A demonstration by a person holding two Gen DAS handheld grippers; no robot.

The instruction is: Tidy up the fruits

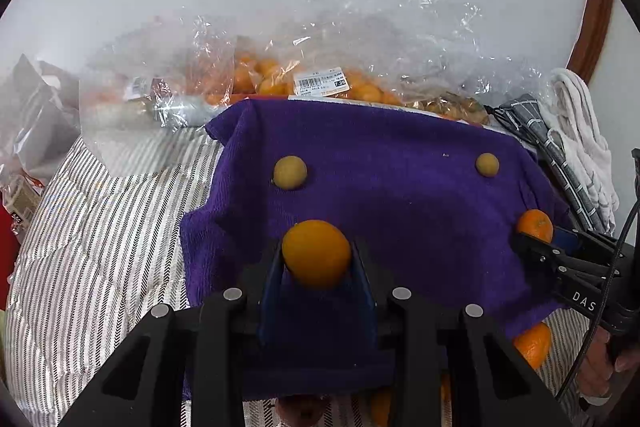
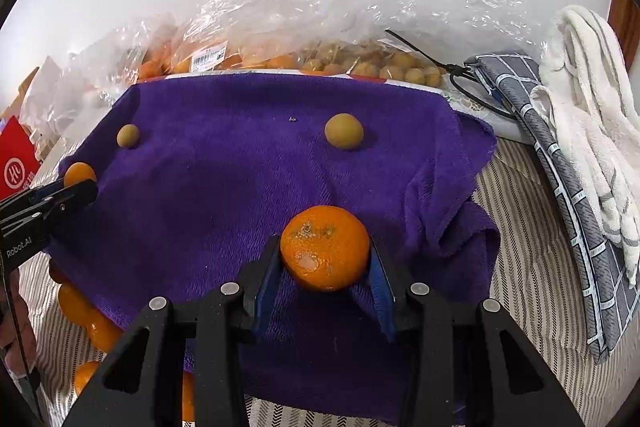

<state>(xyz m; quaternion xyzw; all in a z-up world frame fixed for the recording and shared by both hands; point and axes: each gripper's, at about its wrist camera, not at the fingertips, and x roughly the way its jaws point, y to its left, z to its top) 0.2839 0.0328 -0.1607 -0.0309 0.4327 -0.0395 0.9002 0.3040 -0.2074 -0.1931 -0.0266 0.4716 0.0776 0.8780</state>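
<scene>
Striped grey-white bedding under purple terry towel (image 2: 224, 187). Left gripper (image 1: 317, 259) fingers clamp smooth round yellow-orange fruit (image 1: 316, 253); right gripper (image 2: 325, 255) fingers clamp dimpled, scuffed orange mandarin (image 2: 325, 247), both w/ fruit just above towel's near edge.

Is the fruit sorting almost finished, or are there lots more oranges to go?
Just started. Done: two small brown fruits sit on the purple towel. In hand: left gripper and right gripper each hold an orange. Left: loose oranges beside the towel, and full bags behind.
</scene>
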